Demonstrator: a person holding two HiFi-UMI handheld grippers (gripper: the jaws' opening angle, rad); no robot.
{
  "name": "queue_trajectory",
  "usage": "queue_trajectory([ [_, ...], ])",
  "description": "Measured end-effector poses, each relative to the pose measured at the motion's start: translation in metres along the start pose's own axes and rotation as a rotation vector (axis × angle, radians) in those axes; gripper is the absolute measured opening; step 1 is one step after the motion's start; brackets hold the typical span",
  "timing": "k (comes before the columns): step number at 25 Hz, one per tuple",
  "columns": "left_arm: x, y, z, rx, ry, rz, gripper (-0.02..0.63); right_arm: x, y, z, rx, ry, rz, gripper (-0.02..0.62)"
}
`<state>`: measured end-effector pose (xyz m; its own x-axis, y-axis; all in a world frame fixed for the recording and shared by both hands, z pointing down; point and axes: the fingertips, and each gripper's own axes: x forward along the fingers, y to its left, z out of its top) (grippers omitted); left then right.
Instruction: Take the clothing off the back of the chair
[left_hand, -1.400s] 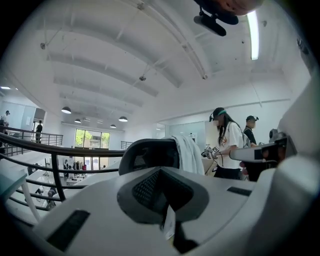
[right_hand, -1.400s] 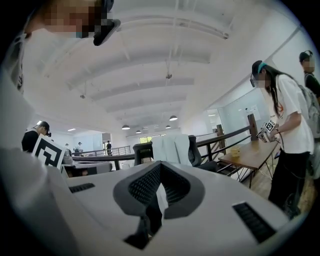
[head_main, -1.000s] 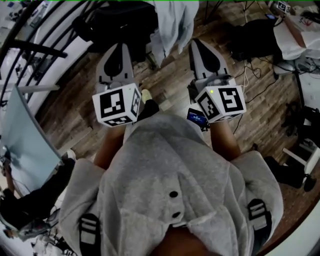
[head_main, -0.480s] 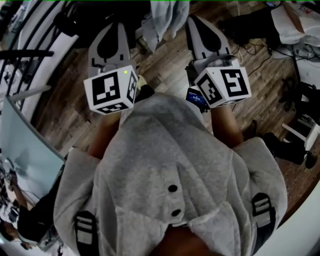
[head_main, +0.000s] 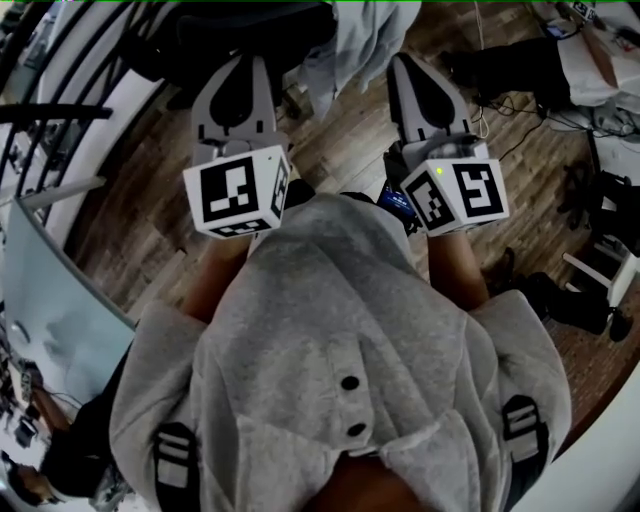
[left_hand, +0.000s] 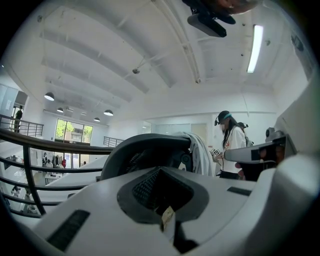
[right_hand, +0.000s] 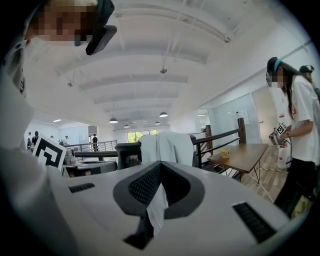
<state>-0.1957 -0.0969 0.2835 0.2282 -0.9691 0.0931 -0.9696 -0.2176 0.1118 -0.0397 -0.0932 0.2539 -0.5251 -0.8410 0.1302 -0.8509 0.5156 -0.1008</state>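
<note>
Over the back of the chair (head_main: 240, 25) the pale clothing (head_main: 360, 35) hangs draped. Short of the chair, the left gripper (head_main: 240, 65) and right gripper (head_main: 406, 64) are both closed tight and empty. I'd spread one wide, then pinch a thick fold at the chair's top.

A wooden floor (head_main: 340, 150) is strewn with cables (head_main: 520, 135) at one side. A black chair (head_main: 230, 35), draped with pale clothing (head_main: 360, 40), is stood on it.

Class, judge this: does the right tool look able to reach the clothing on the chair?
Probably yes: the clothing hangs straight ahead of the right tool, nothing between; its shut jaws must open first.
</note>
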Motion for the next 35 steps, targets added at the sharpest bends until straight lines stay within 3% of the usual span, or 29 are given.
queue_trajectory([
  [15, 0.004, 0.015, -0.004, -0.014, 0.007, -0.033, 0.011, 0.021, 0.011, 0.006, -0.026, -0.002, -0.009, 0.012],
  [24, 0.006, -0.019, 0.004, 0.026, 0.004, 0.052, 0.011, 0.002, -0.027, 0.012, -0.009, -0.014, 0.067, 0.012],
  [35, 0.039, -0.035, 0.001, 0.040, 0.036, 0.133, 0.011, 0.021, -0.076, 0.011, 0.032, -0.007, 0.122, 0.012],
])
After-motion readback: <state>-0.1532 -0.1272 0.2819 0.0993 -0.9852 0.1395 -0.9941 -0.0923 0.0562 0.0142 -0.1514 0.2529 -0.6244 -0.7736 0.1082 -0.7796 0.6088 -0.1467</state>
